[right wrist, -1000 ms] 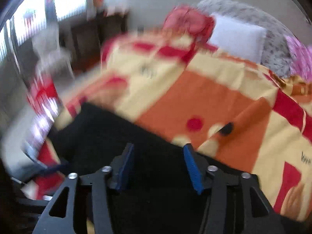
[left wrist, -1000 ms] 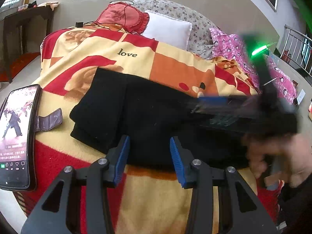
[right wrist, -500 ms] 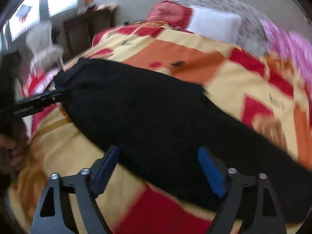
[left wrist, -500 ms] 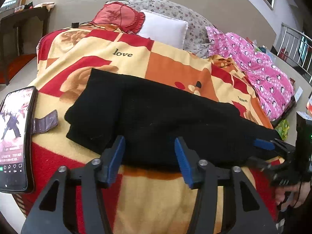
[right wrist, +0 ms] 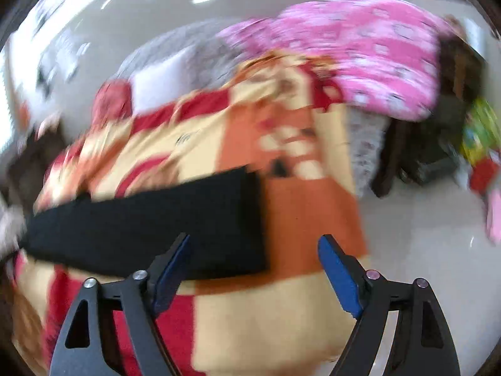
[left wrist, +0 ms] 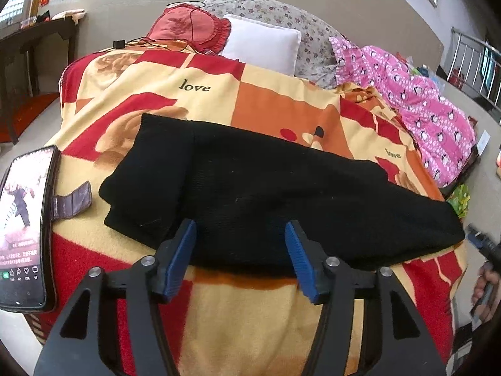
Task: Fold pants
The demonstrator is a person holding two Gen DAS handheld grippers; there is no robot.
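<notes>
1. Across the bed, a red, orange and cream blanket (left wrist: 275, 103) printed with "love" covers the surface; it also shows, blurred, in the right wrist view (right wrist: 291, 206).
2. Black pants (left wrist: 266, 194) lie flat on the blanket as one long band running from left to right, the left end doubled over. The right wrist view shows the squared end of the pants (right wrist: 162, 222), motion-blurred.
3. A pink patterned quilt (left wrist: 416, 100) lies bunched along the right side of the bed; a white pillow (left wrist: 263, 44) and a red cushion (left wrist: 191, 26) sit at the head.
4. Left gripper (left wrist: 240, 252): fingers spread wide, holding nothing, poised at the near edge of the pants.
5. Right gripper (right wrist: 253, 271): fingers spread wide, empty, just short of the pants' end. Its tip (left wrist: 480, 242) appears at the right edge of the left wrist view, apart from the cloth.
6. A phone (left wrist: 25, 228) with a lit screen rests at the bed's left edge, a brown wallet flap (left wrist: 72, 200) beside it.
</notes>
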